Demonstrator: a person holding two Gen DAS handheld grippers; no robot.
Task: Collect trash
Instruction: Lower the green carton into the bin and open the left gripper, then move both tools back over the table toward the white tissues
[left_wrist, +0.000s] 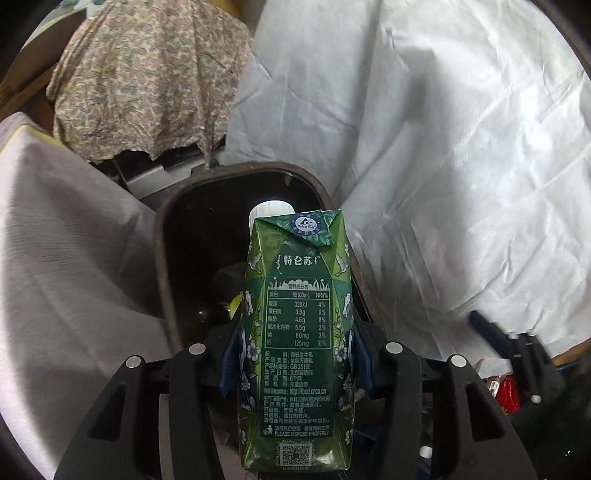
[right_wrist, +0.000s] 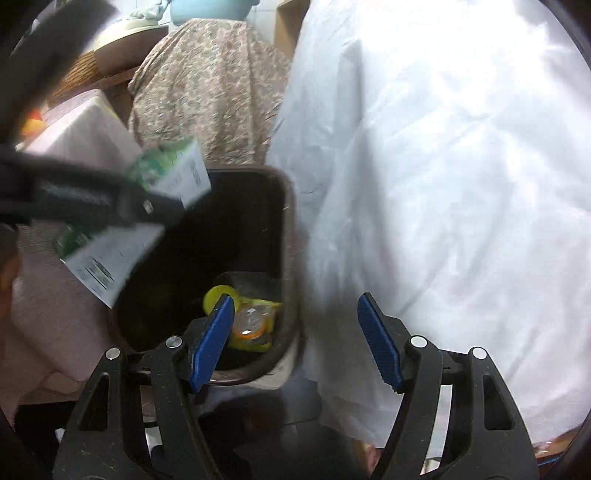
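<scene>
My left gripper (left_wrist: 295, 343) is shut on a green milk carton (left_wrist: 297, 332) with a white cap, held upright over the mouth of a dark brown trash bin (left_wrist: 164, 266). In the right wrist view the same carton (right_wrist: 173, 177) shows blurred in the left gripper (right_wrist: 122, 206), above the bin's left rim. My right gripper (right_wrist: 295, 317) is open and empty, above the near rim of the bin (right_wrist: 290, 236). Inside the bin lie a yellow lid (right_wrist: 216, 297) and a yellow wrapper with an orange cap (right_wrist: 253, 326).
A white sheet (left_wrist: 443, 147) covers furniture right of the bin. A floral cloth (left_wrist: 147, 74) drapes an object behind it. A pale pink cloth (left_wrist: 55, 240) lies to the left. A red wrapper (left_wrist: 508, 395) lies at the lower right beside the right gripper.
</scene>
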